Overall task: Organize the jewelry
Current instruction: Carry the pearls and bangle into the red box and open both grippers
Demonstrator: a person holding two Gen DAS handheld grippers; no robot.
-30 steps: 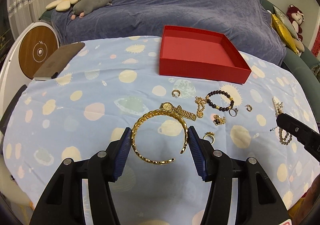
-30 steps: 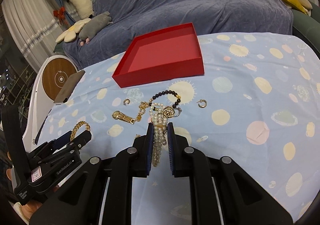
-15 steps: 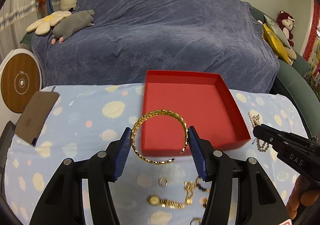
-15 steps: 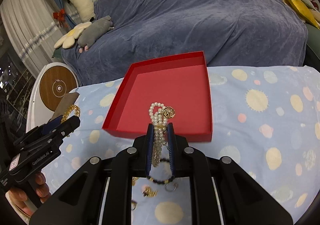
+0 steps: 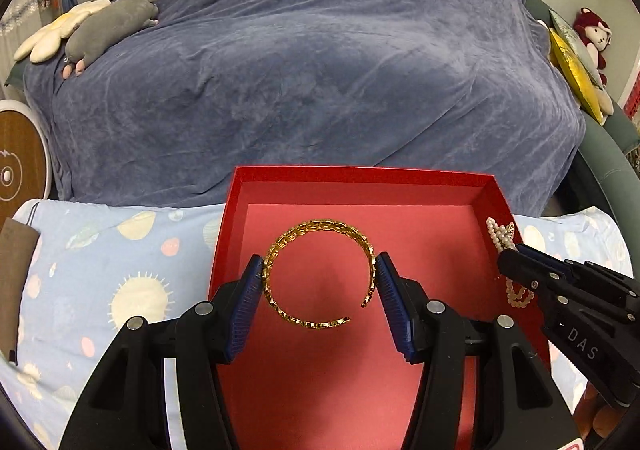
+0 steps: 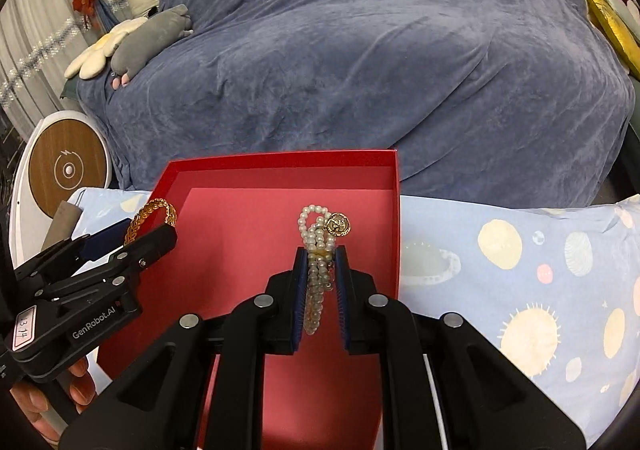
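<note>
Left gripper point(image 5: 319, 282) clamps bangle point(image 5: 320, 274), right gripper point(image 6: 322, 270) pinches pearls point(image 6: 316, 238); both over red box point(image 5: 360, 179), which looks empty; release pending, rest of jewelry out of view

Left tool point(image 5: 319, 270), right tool point(image 6: 322, 256): black frames, blue ribbed pads, silver screws, "GenRobot.AI", "DAS" lettering.
</note>
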